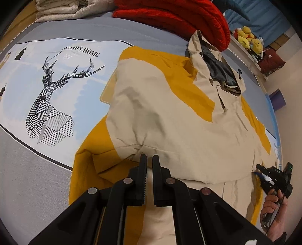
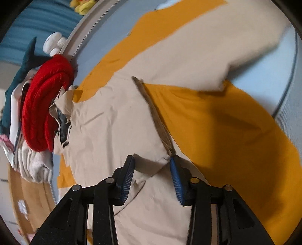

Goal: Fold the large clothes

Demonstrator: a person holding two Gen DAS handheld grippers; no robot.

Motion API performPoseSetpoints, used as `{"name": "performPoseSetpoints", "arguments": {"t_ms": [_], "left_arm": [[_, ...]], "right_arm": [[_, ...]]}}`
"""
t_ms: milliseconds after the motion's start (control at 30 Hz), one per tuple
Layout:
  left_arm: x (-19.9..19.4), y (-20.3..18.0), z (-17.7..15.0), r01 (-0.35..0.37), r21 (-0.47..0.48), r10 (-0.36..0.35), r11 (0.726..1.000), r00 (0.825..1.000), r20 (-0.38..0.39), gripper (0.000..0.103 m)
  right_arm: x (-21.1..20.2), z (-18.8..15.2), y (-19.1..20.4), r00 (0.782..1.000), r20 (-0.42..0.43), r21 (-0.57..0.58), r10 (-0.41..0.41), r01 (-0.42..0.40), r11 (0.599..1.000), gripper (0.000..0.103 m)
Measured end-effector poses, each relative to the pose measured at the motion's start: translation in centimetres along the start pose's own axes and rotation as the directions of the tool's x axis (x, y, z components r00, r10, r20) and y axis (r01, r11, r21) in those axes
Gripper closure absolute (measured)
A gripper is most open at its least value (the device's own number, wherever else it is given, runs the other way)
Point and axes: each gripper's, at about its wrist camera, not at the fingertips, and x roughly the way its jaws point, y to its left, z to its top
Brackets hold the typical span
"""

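I hold the left gripper (image 1: 149, 160) clenched at the jacket's (image 1: 179, 122) sleeve on the bed (image 1: 28, 169). Right gripper (image 2: 152, 160) gapes over a hem ridge; closing shallow risks slipping off.

a bed (image 1: 47, 169) – jacket (image 1: 169, 122), red knit (image 1: 179, 15), folded blankets (image 1: 62, 9) on it.
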Motion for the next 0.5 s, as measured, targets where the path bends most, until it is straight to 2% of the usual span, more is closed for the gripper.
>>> {"name": "performPoseSetpoints", "arguments": {"t_ms": [33, 100, 133, 200, 267, 367, 433, 500], "left_arm": [[0.0, 0.1, 0.0, -0.002, -0.003, 0.002, 1.0, 1.0, 0.0, 0.099], [0.1, 0.1, 0.1, -0.006, -0.002, 0.006, 1.0, 1.0, 0.001, 0.1], [0.1, 0.1, 0.1, -0.006, 0.0, 0.006, 1.0, 1.0, 0.001, 0.1], [0.1, -0.1, 0.2, -0.005, 0.006, 0.005, 1.0, 1.0, 0.0, 0.099], [0.2, -0.1, 0.1, -0.01, 0.019, 0.01, 1.0, 1.0, 0.0, 0.099], [0.4, 0.1, 0.0, -0.031, 0.029, 0.031, 0.999, 1.0, 0.0, 0.099], [0.5, 0.4, 0.0, -0.036, 0.025, 0.036, 0.999, 0.999, -0.002, 0.099], [0.5, 0.6, -0.1, -0.038, 0.019, 0.038, 0.999, 0.999, -0.003, 0.099]], "right_arm": [[-0.4, 0.0, 0.4, 1.0, 0.03, -0.02, 0.0, 0.001, 1.0, 0.089], [-2.1, 0.1, 1.5, 0.995, 0.102, -0.057, 0.0, 0.006, 0.998, 0.093], [-3.6, 0.0, 2.9, 0.986, 0.169, -0.11, 0.015, 0.004, 0.994, 0.094], [-6.7, -0.3, 5.5, 0.957, 0.274, -0.227, 0.096, -0.033, 0.973, 0.095], [-9.7, -1.2, 8.0, 0.912, 0.362, -0.348, 0.194, -0.061, 0.935, 0.095], [-11.7, -1.9, 8.6, 0.866, 0.419, -0.39, 0.274, -0.101, 0.915, 0.095], [-12.4, -2.1, 8.4, 0.845, 0.468, -0.397, 0.258, -0.06, 0.916, 0.095], [-12.4, -1.7, 7.9, 0.843, 0.484, -0.386, 0.233, -0.033, 0.922, 0.095]]}}
